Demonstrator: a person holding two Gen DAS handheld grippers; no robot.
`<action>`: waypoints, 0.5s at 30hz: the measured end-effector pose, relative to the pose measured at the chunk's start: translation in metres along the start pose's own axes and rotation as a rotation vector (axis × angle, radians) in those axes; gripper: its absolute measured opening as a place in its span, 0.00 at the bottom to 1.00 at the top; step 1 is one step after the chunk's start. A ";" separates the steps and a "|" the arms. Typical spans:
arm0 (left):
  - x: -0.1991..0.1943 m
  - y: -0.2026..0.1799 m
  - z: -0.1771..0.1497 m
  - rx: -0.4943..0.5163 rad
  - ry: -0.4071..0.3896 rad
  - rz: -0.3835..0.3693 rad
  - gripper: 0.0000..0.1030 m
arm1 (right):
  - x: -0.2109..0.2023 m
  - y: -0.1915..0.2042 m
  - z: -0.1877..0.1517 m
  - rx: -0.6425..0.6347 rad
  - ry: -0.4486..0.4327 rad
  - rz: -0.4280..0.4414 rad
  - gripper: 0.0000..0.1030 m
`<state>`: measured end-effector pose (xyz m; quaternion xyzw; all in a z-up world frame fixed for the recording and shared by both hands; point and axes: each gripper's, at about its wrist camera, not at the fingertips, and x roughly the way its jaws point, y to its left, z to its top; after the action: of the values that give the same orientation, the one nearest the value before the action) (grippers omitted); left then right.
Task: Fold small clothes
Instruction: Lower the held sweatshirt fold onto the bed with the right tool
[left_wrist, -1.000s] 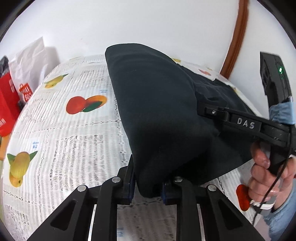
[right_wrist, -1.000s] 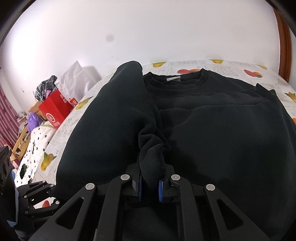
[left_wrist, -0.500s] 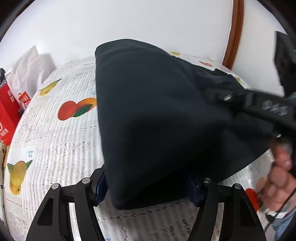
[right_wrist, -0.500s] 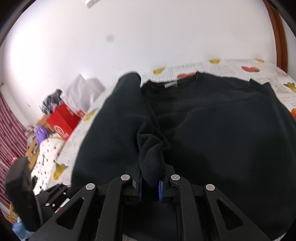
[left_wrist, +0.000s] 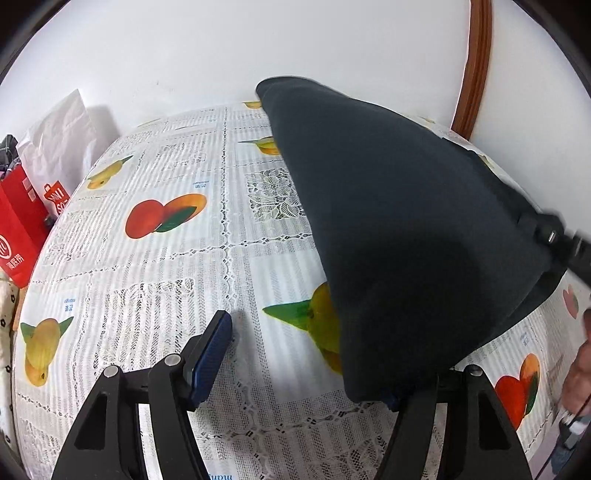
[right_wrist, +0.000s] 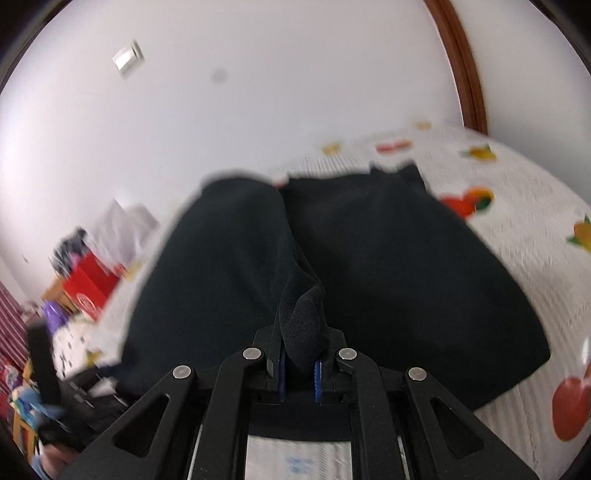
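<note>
Your left tool (left_wrist: 306, 354) is standing with its jaws apart over the surface covered with white lace-pattern fruit-print cloth (left_wrist: 155, 280). Its left blue pad (left_wrist: 210, 354) is hanging free above the cloth. The right pad is mostly hidden under the hem corner of the black knit sweatshirt (left_wrist: 399, 236); no grip on the fabric is showing.

Your right tool (right_wrist: 299, 369) is clamping together on a bunched black cuff of the sweatshirt (right_wrist: 388, 266), with fabric sticking up between its blue pads. The view from this wrist is blurred.

The sweatshirt is lying on the surface, its left-hand portion lifted and doubled over toward the middle of the body. In the left wrist view, this lifted panel is rising as a dark tent shape, with the right tool (left_wrist: 565, 243) showing at its far right edge and part of your hand (left_wrist: 580, 373) below it.

A red paper bag (left_wrist: 18, 229) and a white plastic bag (left_wrist: 62, 147) are sitting beyond the surface's left edge.
</note>
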<state>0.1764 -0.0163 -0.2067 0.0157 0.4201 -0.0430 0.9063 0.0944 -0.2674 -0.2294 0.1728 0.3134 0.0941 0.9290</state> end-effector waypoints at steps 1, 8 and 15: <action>0.000 0.000 0.000 -0.001 0.000 0.000 0.66 | 0.002 0.001 -0.003 -0.011 0.012 -0.012 0.10; -0.015 0.001 -0.006 -0.001 -0.035 -0.090 0.76 | 0.007 0.007 -0.002 -0.003 0.052 0.014 0.20; -0.002 -0.040 0.004 0.089 -0.006 -0.065 0.77 | 0.016 0.007 0.008 0.031 0.074 0.068 0.46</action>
<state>0.1750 -0.0562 -0.2023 0.0423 0.4154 -0.0913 0.9041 0.1112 -0.2583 -0.2299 0.1939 0.3430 0.1269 0.9103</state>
